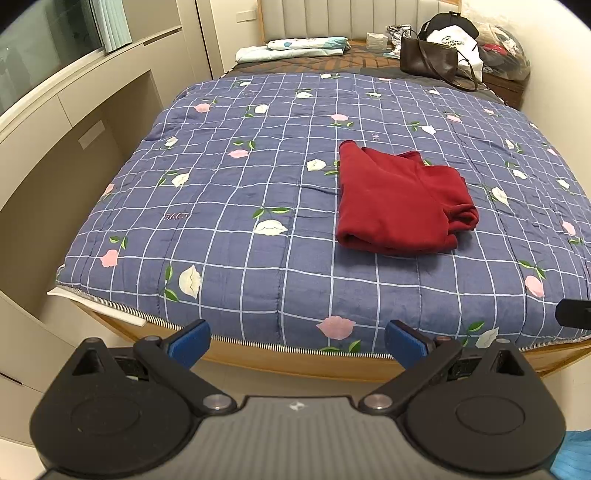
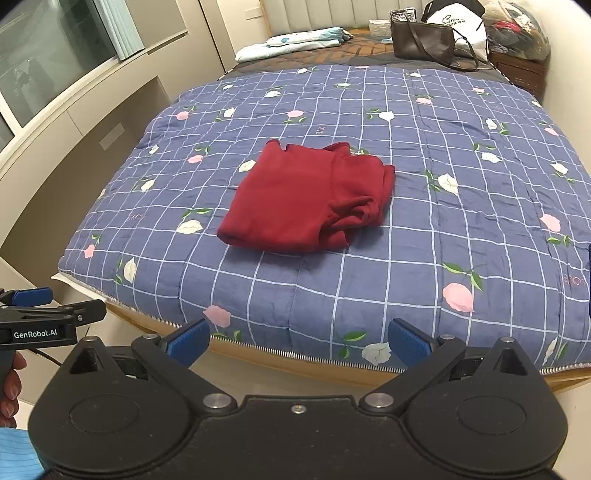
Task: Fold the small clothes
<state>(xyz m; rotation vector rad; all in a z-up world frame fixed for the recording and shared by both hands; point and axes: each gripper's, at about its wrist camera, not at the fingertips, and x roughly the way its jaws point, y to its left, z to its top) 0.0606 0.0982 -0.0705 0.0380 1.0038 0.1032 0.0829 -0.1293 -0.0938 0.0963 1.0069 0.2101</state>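
Observation:
A dark red garment (image 1: 399, 201) (image 2: 310, 199) lies folded into a thick rectangle on the blue checked quilt (image 1: 240, 192) (image 2: 461, 192), in the middle of the bed. My left gripper (image 1: 297, 341) hangs open over the bed's foot edge, well short of the garment, with nothing between its blue pads. My right gripper (image 2: 299, 341) is open too, at the same edge, empty. The left gripper's body (image 2: 40, 321) shows at the right wrist view's left border, held by a hand (image 2: 9, 384).
A brown handbag (image 1: 428, 59) (image 2: 423, 38), a white bag with a black cap (image 1: 456, 31), a folded light blanket (image 1: 295, 48) and a clear sack of clothes (image 1: 504, 48) sit at the headboard. Beige cabinets (image 1: 55, 155) line the left side.

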